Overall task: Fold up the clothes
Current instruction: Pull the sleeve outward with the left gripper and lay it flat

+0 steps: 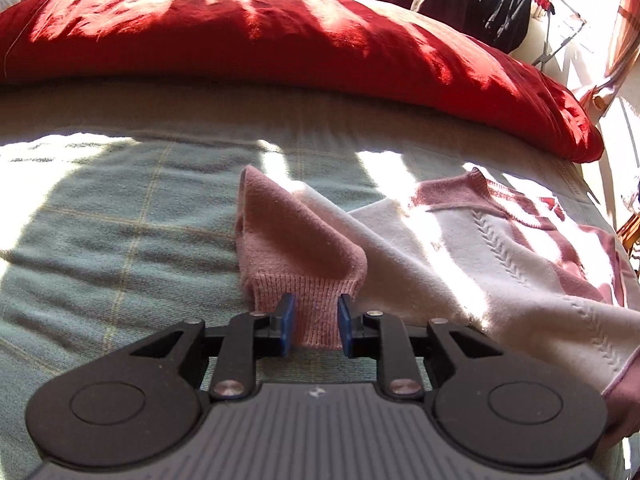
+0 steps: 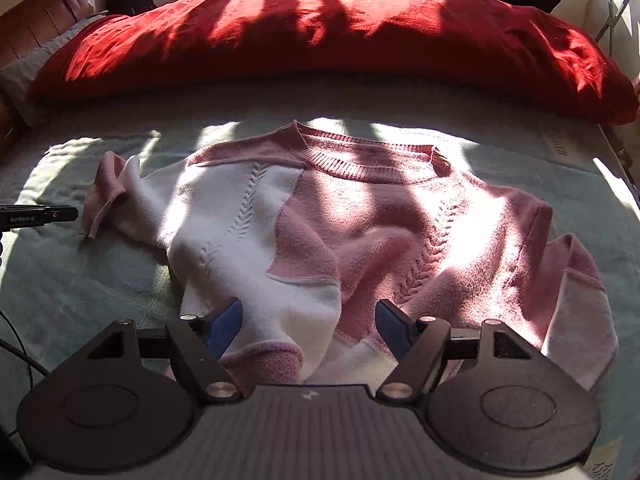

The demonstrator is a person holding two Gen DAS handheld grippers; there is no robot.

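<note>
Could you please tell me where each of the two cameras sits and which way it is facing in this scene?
Left wrist: on the left gripper, low over the bed, facing the sweater's pink cuff between its open blue fingers.
Right wrist: on the right gripper, at the sweater hem, facing its neckline; the fingers stand wide open, the left gripper's tip shows at the left edge.
Shared: the sweater, the red duvet, the green blanket.

Hard sunlight falls in bars across the bed, entering from about 2 o'clock in the left wrist view, where the window area is blown out white. Striped shadows cross the red duvet and the pink and white sweater, whose white panels glare. Both fisheye views bow straight edges toward the borders. Focus is slightly soft throughout.
</note>
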